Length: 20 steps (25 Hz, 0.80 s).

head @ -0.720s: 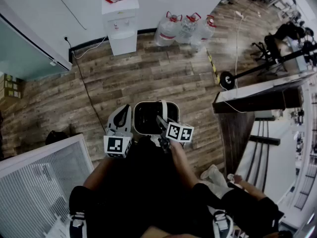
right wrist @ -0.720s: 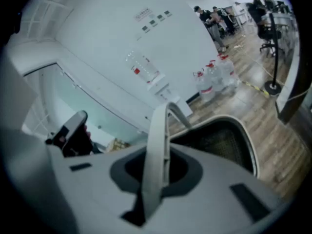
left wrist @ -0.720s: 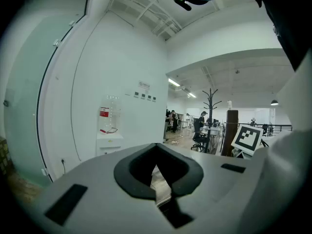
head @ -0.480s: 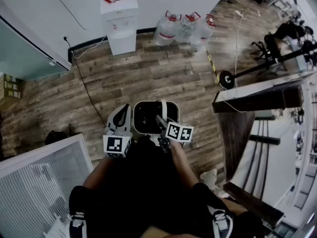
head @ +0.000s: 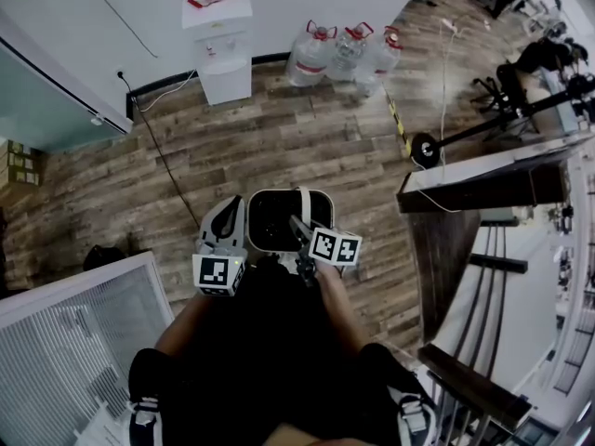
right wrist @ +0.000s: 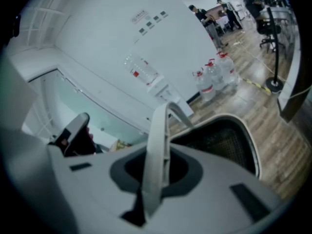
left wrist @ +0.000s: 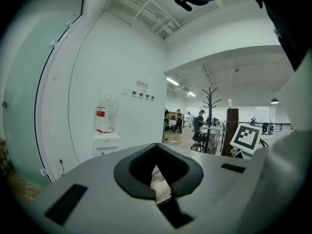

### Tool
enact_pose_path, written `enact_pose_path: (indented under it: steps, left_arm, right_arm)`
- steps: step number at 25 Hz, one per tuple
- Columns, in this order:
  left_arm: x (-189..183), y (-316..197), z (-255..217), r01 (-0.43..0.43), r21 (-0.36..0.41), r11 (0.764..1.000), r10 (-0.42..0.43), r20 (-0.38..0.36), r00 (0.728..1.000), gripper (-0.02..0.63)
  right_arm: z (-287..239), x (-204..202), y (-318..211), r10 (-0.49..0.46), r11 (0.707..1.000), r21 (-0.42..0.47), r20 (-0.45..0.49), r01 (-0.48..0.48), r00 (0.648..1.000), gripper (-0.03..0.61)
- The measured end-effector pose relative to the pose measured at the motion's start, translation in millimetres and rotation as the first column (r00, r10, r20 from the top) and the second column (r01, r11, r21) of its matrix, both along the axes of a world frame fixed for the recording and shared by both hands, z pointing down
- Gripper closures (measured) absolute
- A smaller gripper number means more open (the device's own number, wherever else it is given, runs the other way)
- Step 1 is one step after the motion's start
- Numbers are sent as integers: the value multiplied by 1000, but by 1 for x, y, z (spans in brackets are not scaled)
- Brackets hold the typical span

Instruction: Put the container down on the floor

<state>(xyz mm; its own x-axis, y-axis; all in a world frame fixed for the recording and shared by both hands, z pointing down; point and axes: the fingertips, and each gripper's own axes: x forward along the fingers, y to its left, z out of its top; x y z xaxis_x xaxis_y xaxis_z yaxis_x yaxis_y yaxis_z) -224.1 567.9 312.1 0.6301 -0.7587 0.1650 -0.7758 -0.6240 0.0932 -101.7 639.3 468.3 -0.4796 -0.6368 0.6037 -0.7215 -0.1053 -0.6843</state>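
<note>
The container (head: 279,221), a dark mesh-lined bin with a pale rim, hangs in front of the person's body over the wooden floor (head: 279,147), apparently not yet resting on it. Its white handle (right wrist: 158,145) arches up through the right gripper (head: 299,232), whose jaws pinch it tightly. The left gripper (head: 226,229) sits just beside the container's left wall; its jaws stand only narrowly apart, with a sliver of floor showing between them and nothing held. Against the earlier views, container and grippers have hardly shifted. Only the scene has slid slightly, and a bystander's shoe at lower right has gone from view. So the put-down seems not yet begun. The load still has to be lowered onto the bare planks ahead, well short of the water dispenser (head: 223,40).
</note>
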Motion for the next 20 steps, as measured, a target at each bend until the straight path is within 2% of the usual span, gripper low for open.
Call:
enact_pose_path:
  steps: [13,20]
  left_arm:
    - [44,6,1,29,8,1000,-29,18,999,588]
    - [49,-29,18,21,-28,999,-20,34,999,588]
  right_arm:
    - [15,40,-6,-38,999,-14,26,38,999,523]
    - [22,59,-34,-8,999,-39,9,8,1000,523]
